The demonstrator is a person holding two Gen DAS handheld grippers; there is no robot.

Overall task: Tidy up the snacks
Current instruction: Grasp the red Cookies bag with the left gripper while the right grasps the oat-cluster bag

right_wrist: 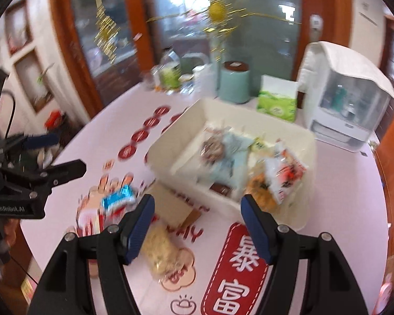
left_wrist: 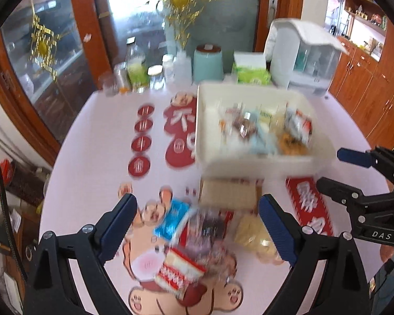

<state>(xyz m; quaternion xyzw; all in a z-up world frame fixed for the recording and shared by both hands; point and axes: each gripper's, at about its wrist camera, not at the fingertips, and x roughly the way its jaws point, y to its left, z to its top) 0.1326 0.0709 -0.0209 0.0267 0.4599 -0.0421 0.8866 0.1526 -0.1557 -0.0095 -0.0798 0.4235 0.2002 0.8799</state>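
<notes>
Snacks are still half sorted, so this looks like mid-task: some packets loose on the bench (left_wrist: 92, 136), the rest already in the white bin (left_wrist: 252, 157).

Nearest, at the bottom of the left wrist view, the left tongs (left_wrist: 198, 225) hang spread wide with nothing pinched. Right under them lies a little heap: a red-and-white packet (left_wrist: 180, 273), a clear wrapper with something dark inside (left_wrist: 210, 225), a blue packet (left_wrist: 172, 220) and a yellowish bag (left_wrist: 252, 233). A flat tan packet (left_wrist: 228, 194) sits just beyond, against the bin's front wall.

The right tongs (right_wrist: 197, 228) are also released and empty, jaws apart over the bench just in front of the bin, yellowish bag below them towards lower left.

Next move, probably: drop one pair of tongs onto a single packet from the heap, clamp, carry it over the bin's rim. The wrappers overlap and look slippery, so picking just one could be fiddly.

Writing: the right tongs' body reads "DAS" in the left view, the left one "GenRobot.AI" in the right view. The bench cover has a red label with white Chinese characters (right_wrist: 236, 270), "暴富" as far as it can be made out. Packet print is too blurred.

Far back: a mint canister (left_wrist: 208, 63) and a green tissue pack (left_wrist: 252, 71).
</notes>
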